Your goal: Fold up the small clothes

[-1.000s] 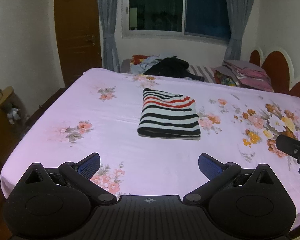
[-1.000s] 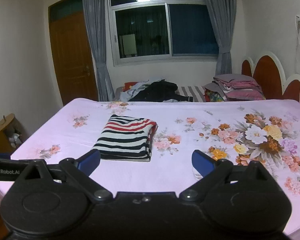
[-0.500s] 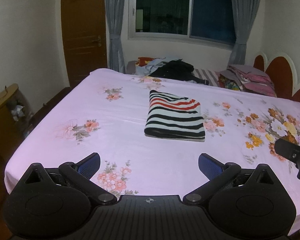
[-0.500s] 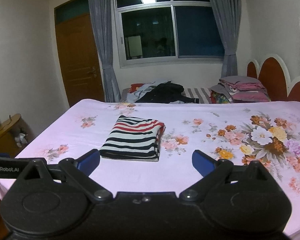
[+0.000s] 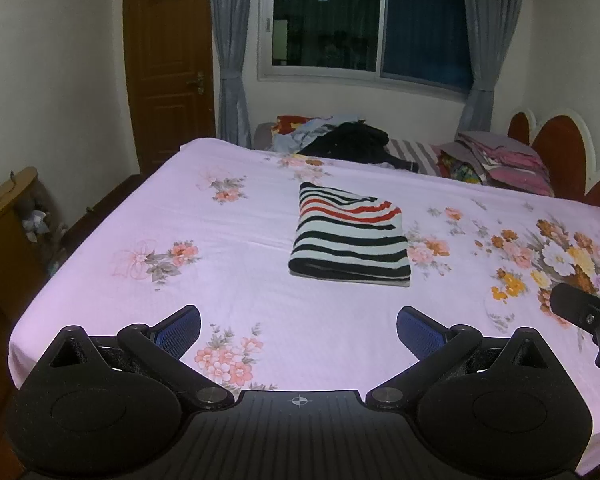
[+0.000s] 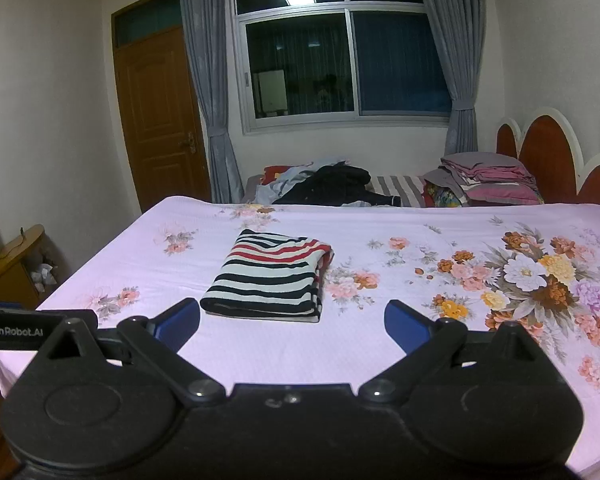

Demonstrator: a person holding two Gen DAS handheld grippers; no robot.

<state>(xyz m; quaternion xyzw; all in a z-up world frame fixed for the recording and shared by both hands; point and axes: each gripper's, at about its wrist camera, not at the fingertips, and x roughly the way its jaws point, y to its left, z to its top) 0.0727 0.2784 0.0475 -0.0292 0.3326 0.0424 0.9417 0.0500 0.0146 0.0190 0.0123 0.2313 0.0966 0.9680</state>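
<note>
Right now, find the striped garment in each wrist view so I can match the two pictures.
Left wrist: the striped garment lies folded on the sheet, just right of centre, beyond the open fingers.
Right wrist: the striped garment sits left of centre, close above the left finger.
Shared landmark: the dark clothes pile under the window, straight behind the garment in both views.

A bed with a pink floral sheet [image 5: 240,248] [image 6: 400,344] fills the space ahead of both tongs. A folded striped garment [image 5: 350,242] [image 6: 270,276] lies flat on it, ahead of the left tongs and ahead-left of the right. Beyond it, at the far edge, sit a loose clothes pile [image 5: 340,140] [image 6: 324,184] and stacked folded bedding [image 5: 504,160] [image 6: 488,178].
</note>
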